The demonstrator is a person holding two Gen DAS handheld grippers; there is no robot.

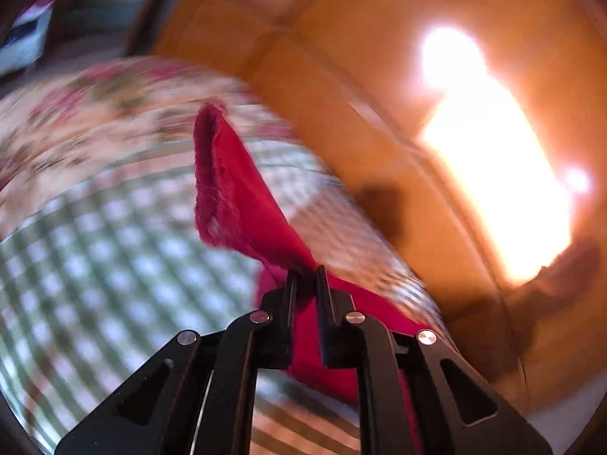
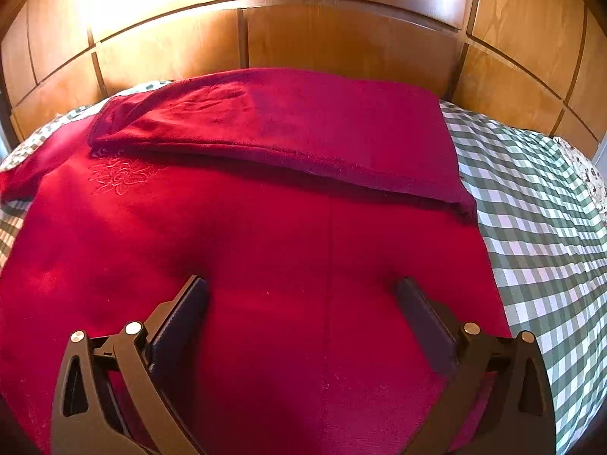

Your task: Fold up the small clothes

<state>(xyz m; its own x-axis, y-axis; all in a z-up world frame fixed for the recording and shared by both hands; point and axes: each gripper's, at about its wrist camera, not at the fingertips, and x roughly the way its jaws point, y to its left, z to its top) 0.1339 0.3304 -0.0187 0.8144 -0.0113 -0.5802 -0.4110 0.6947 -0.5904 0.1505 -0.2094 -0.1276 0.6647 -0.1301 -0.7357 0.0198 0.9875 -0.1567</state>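
Black left gripper (image 1: 305, 271) jaws pinching fuzzy red garment (image 1: 242, 197), right gripper (image 2: 301, 284) jaws wide above it, checked bedsheet (image 2: 531, 197)

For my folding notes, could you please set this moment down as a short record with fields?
surface: green checked sheet, in front of wooden panels
garment: red garment spread flat, its far part folded over
detail: embroidered flower
left gripper: shut on a lifted part of red cloth
right gripper: open over the garment, nothing between the jaws
left view: blurred
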